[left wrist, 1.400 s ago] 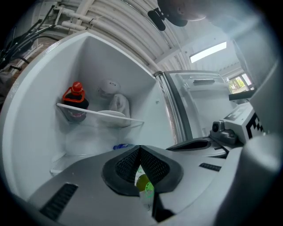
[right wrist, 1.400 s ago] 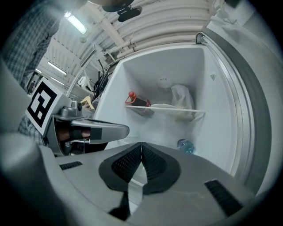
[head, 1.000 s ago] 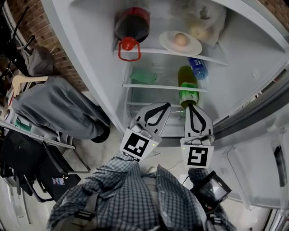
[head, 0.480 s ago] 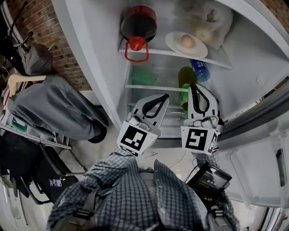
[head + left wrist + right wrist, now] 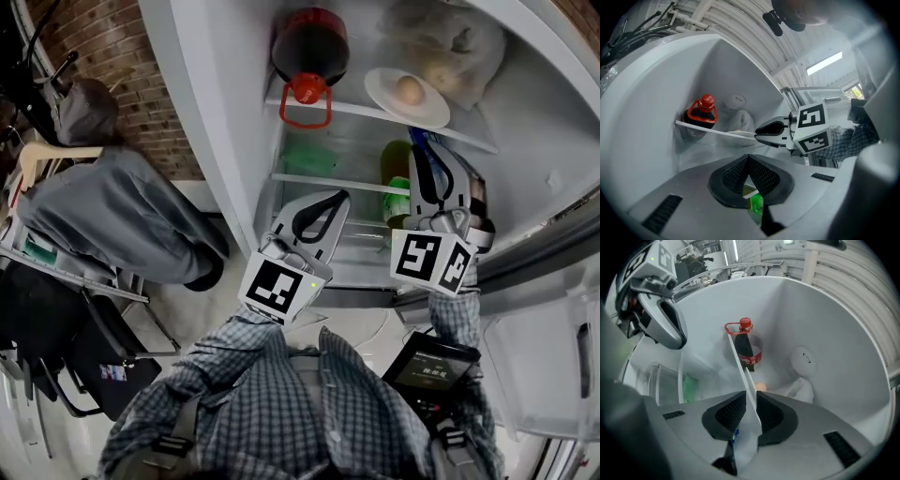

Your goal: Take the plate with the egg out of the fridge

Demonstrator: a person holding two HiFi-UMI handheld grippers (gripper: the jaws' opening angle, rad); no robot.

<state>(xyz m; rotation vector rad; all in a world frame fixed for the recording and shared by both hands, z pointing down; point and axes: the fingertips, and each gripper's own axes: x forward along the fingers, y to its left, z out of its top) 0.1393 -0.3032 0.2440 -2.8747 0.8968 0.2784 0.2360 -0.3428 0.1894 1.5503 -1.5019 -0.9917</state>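
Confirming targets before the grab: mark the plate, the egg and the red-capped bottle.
plate [image 5: 381, 90], head view, bare left rim.
egg [image 5: 409, 90], head view, its middle.
red-capped bottle [image 5: 309, 45], head view, dark body.

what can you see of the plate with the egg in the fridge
The plate is round, white and shallow, ceramic by its look, lying flat on the upper fridge shelf with one pale egg on it. A dark bottle stands to its left, a plastic bag behind. The right gripper has its tips at the near rim; contact cannot be told.
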